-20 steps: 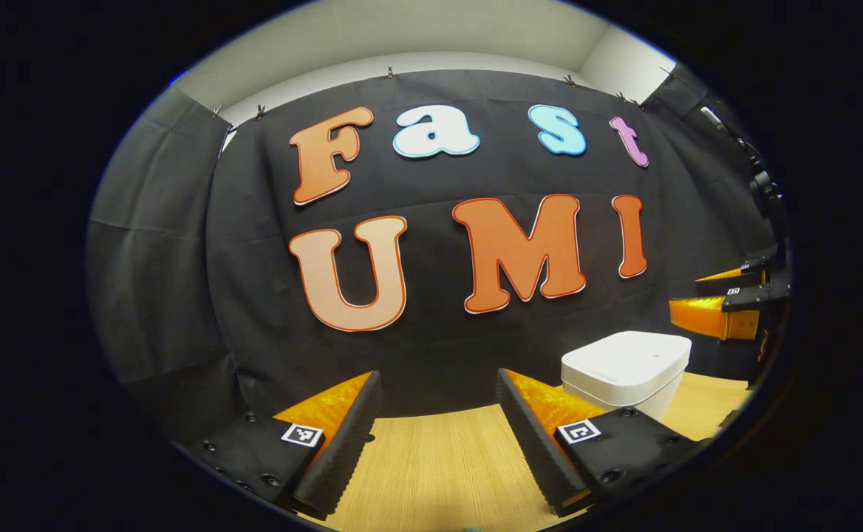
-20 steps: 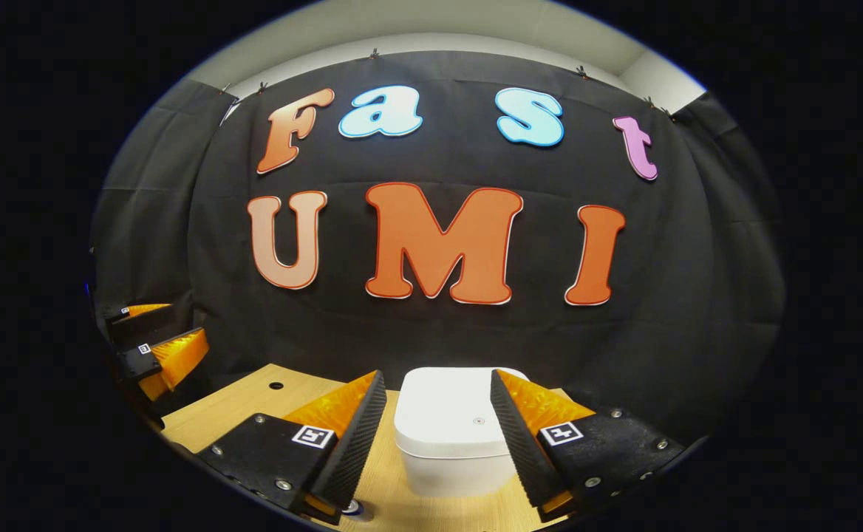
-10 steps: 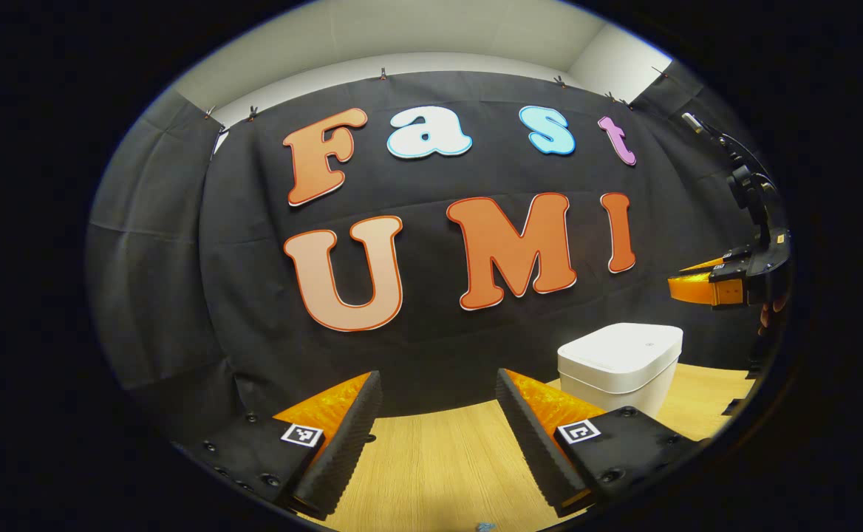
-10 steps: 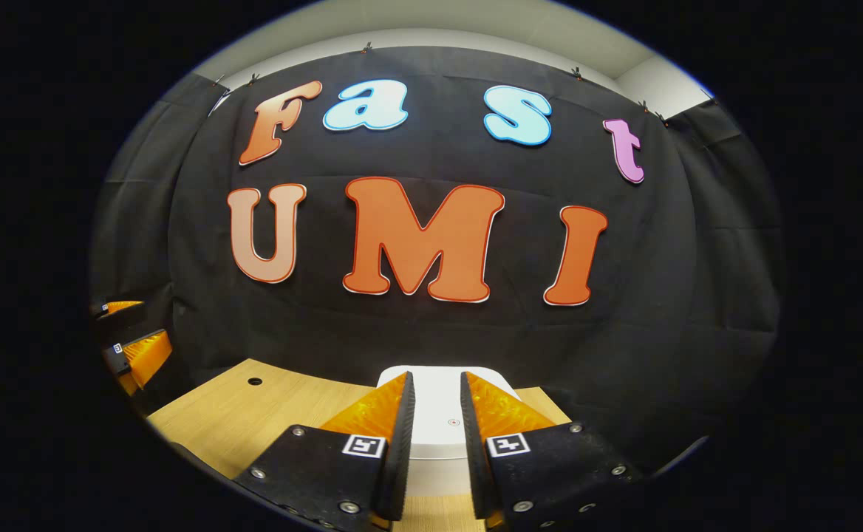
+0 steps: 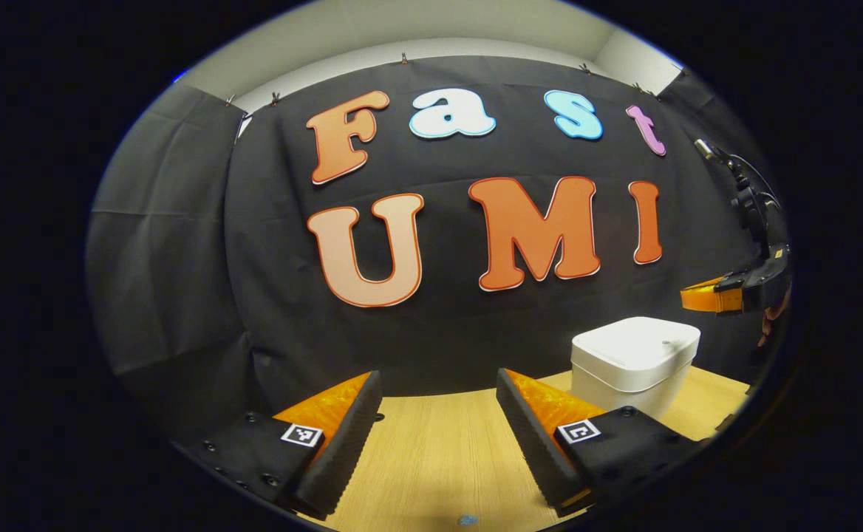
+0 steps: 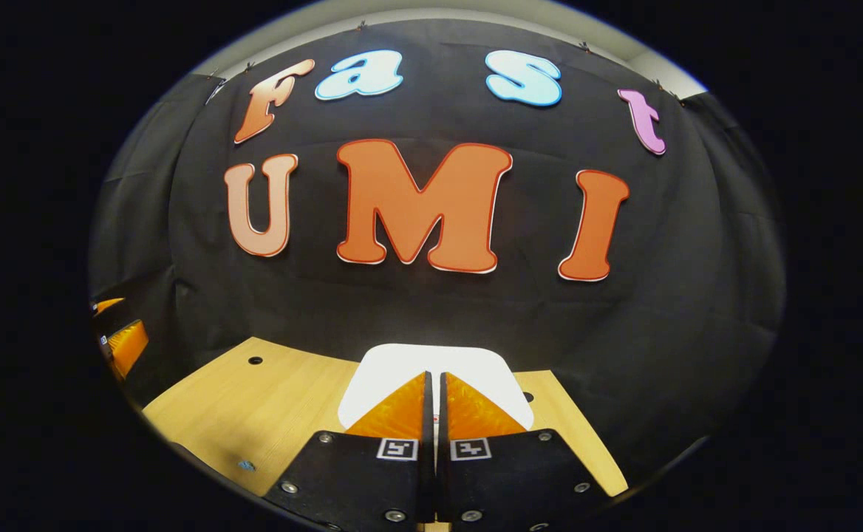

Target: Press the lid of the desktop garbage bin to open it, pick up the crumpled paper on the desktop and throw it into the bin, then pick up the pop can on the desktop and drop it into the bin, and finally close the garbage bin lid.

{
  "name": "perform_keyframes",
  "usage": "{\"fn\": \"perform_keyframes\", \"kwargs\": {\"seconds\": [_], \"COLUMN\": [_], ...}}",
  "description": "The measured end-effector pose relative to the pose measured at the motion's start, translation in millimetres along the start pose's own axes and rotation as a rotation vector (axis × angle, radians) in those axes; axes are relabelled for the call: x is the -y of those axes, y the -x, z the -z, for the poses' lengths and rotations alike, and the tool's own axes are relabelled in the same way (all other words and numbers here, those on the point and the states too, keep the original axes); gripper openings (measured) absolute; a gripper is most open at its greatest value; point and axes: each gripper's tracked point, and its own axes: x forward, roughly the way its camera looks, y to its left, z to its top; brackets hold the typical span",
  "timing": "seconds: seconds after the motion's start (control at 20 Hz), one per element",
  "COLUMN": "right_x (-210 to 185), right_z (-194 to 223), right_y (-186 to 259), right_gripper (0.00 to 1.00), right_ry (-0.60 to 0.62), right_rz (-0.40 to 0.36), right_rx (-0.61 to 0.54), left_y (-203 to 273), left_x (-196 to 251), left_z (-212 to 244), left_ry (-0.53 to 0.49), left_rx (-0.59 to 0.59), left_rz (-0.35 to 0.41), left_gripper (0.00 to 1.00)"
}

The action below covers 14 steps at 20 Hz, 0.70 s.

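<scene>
Left gripper view, surroundings: I see a small blue speck (image 5: 467, 520) on the desk at 6 o'clock, and nothing between my fingers and the bin.
Left gripper view, claw: my left gripper (image 5: 439, 403) is spread wide and holds nothing.
Left gripper view, bin: the white garbage bin (image 5: 632, 363) stands at 4 o'clock, lid down, beyond my right finger; the right gripper (image 5: 705, 298) hangs just above its far side.
Left gripper view, surface: light wooden desk (image 5: 439, 458), black cloth wall (image 5: 180, 281) behind.
Right gripper view, claw: my right gripper (image 6: 435, 388) is pinched almost together, a thin slit left, gripping nothing.
Right gripper view, bin: the lid (image 6: 402, 366) lies straight ahead under the fingertips; contact I cannot tell.
Right gripper view, surroundings: a hole (image 6: 255, 360) in the desk at 8 o'clock; the left gripper at 9 o'clock.
</scene>
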Motion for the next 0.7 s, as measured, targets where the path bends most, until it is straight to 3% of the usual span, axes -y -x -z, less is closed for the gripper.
{"fn": "perform_keyframes", "kwargs": {"seconds": [0.7], "right_x": [-4.0], "right_z": [53.7], "right_y": [-38.4], "right_gripper": [0.01], "right_ry": [-0.009], "right_rz": [-0.098], "right_rx": [-0.187], "left_y": [-3.1], "left_x": [-13.8], "left_z": [10.4], "left_ry": [-0.037], "left_rx": [-0.05], "left_rz": [-0.125], "left_gripper": [0.99]}}
